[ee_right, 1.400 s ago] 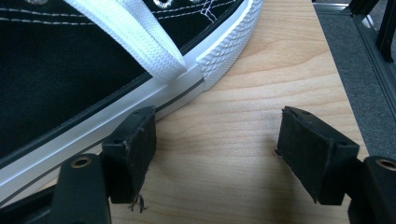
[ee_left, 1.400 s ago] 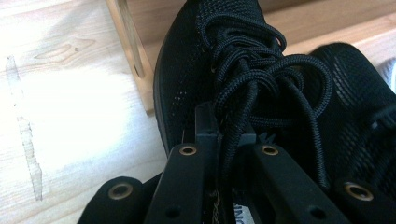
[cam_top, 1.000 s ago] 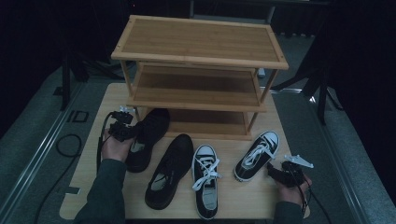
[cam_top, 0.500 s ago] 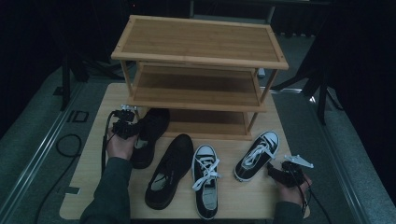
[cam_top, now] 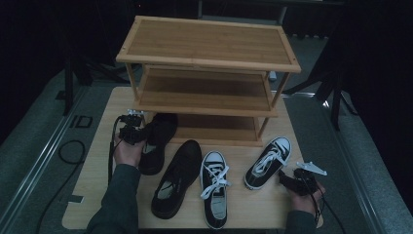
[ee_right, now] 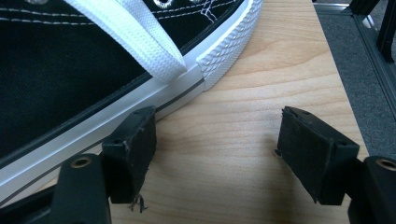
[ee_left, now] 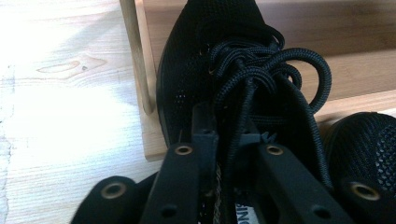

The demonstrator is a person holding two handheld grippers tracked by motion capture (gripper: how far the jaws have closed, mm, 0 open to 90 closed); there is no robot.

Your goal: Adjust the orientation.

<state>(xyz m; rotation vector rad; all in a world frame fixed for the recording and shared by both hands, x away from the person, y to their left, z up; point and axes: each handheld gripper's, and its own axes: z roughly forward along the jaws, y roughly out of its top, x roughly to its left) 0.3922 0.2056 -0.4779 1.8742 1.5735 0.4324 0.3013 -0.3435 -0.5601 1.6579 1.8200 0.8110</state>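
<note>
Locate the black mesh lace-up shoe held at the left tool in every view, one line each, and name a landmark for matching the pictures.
High view: black mesh lace-up shoe, left of centre, toe toward the wooden three-tier shoe rack.
Left gripper view: it fills the centre, laces lying between the left tool jaws.
Right gripper view: not in it.
Shared landmark: the rack's bottom shelf and left post.

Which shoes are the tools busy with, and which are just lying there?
Busy with:
- black mesh shoe, toe at the wooden rack; left tool at its tongue, jaws just been opening
- right-hand sneaker, beside the open right tool

Just lying there:
- other black shoe
- middle sneaker
</note>
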